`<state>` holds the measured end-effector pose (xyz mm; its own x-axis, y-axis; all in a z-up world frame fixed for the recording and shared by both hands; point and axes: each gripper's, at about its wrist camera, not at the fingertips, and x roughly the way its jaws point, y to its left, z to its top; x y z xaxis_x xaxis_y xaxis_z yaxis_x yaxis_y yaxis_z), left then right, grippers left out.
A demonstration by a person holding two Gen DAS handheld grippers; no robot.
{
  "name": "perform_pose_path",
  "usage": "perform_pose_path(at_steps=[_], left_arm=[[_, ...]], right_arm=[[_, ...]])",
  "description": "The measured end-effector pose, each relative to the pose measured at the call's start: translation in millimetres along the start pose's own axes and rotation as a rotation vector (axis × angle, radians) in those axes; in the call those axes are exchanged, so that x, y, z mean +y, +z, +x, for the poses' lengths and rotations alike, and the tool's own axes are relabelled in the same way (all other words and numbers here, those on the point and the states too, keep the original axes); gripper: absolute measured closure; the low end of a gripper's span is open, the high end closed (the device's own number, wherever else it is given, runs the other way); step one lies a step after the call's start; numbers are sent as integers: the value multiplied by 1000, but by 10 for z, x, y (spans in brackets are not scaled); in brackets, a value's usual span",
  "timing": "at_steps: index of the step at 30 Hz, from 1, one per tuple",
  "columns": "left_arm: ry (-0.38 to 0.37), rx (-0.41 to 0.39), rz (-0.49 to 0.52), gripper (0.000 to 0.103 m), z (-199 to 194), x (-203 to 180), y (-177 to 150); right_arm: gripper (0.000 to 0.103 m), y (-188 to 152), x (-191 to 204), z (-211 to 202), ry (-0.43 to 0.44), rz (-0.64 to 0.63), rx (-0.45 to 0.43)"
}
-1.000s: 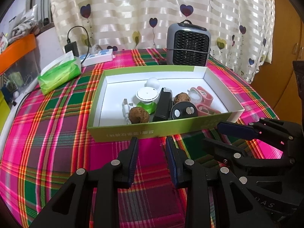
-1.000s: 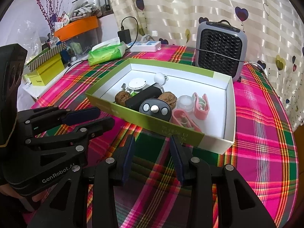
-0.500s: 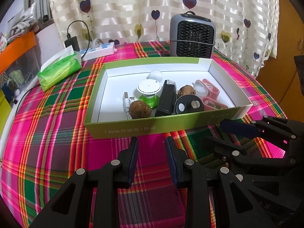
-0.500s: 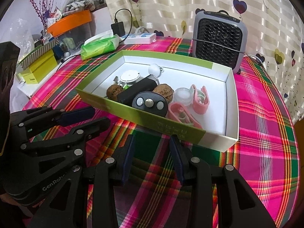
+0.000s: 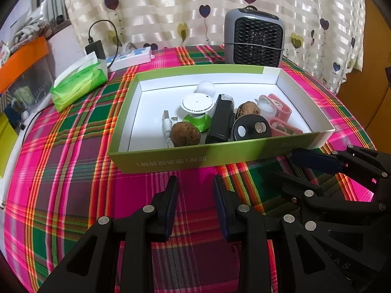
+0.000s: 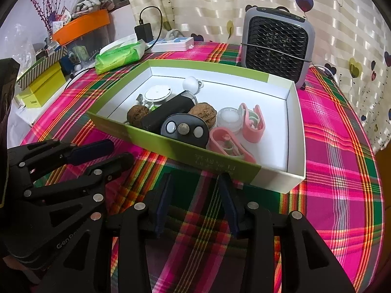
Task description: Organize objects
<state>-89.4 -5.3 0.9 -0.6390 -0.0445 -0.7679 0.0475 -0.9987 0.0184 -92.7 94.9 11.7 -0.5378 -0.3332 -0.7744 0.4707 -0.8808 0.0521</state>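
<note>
A green box with a white inside (image 5: 220,157) stands on the plaid tablecloth. It holds two walnuts (image 5: 185,133), a black key fob (image 5: 251,129), a black oblong device (image 5: 221,119), a white and green round gadget (image 5: 196,108), a white ball (image 5: 206,88), a small clear jar (image 6: 229,118) and two pink clips (image 6: 253,124). My left gripper (image 5: 194,179) hovers open and empty just in front of the box's near wall. Beside it, my right gripper (image 6: 195,177) is opening its jaws with nothing between them, also short of the box (image 6: 171,144).
A grey fan heater (image 5: 254,41) stands behind the box. A green tissue pack (image 5: 78,84), a white power strip (image 5: 132,57) and a charger lie at the back left. An orange bin (image 6: 83,24) and a yellow box (image 6: 41,85) sit past the table's left edge.
Both views have tipped slightly, so the box is seen a little more from above. The right gripper's jaws stand a bit wider apart. Nothing in the box has moved.
</note>
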Motion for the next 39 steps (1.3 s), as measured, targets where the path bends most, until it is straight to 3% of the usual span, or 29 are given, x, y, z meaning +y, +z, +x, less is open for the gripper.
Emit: perform_pose_path(at_steps=[39], left_arm=[[-4,0,-3,76,1,7,-2]], right_arm=[[60,-6,41,24,-20,-15,4]])
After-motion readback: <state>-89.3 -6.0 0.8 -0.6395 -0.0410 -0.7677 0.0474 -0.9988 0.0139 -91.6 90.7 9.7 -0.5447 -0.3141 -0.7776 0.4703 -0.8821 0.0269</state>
